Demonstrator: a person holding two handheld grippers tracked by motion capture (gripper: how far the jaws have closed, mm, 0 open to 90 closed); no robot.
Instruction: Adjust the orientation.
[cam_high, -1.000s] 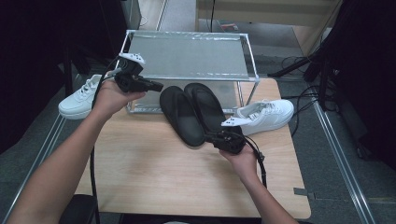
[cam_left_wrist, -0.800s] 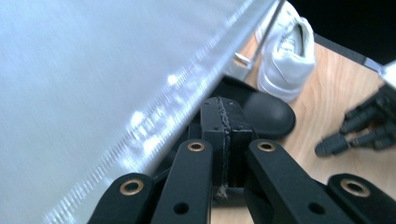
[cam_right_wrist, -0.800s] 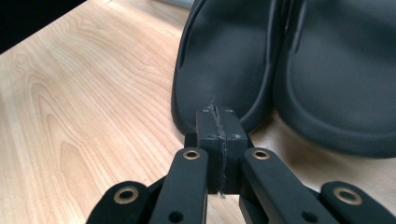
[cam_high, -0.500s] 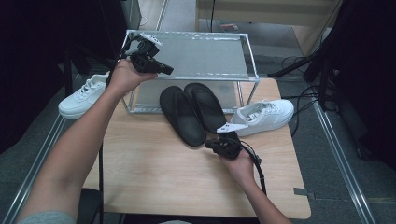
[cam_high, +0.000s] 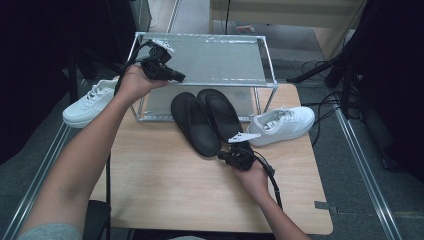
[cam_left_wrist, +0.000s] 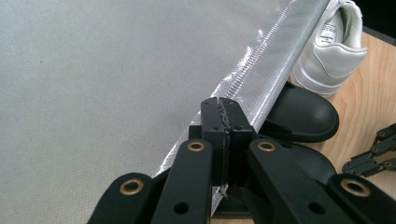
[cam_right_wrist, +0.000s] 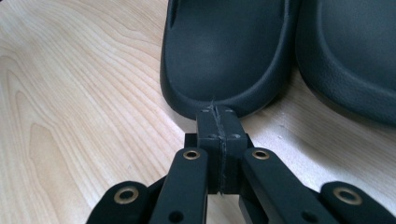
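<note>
Two black slippers lie side by side on the wooden table (cam_high: 165, 190), the left slipper (cam_high: 192, 122) and the right slipper (cam_high: 222, 112), toes under a metal rack (cam_high: 210, 57) with a grey top. My left gripper (cam_high: 177, 77) is held shut and empty over the rack's front left edge (cam_left_wrist: 261, 79); its pressed-together jaws (cam_left_wrist: 225, 105) hover above that edge. My right gripper (cam_high: 222, 156) sits low at the near end of the left slipper (cam_right_wrist: 224, 51), shut (cam_right_wrist: 218, 112) with nothing between the jaws, its tip right at the slipper's rim.
A white sneaker (cam_high: 282, 125) rests on the table right of the slippers. Another white sneaker (cam_high: 87, 102) sits off the table's left side. Dark stands and cables (cam_high: 320, 70) crowd the floor at the right. Bare wood stretches across the table's near half.
My left hand lifted away from me and slightly right, from beside the rack's front left corner to over its front edge. The right gripper sank a little toward the table by the slipper.
</note>
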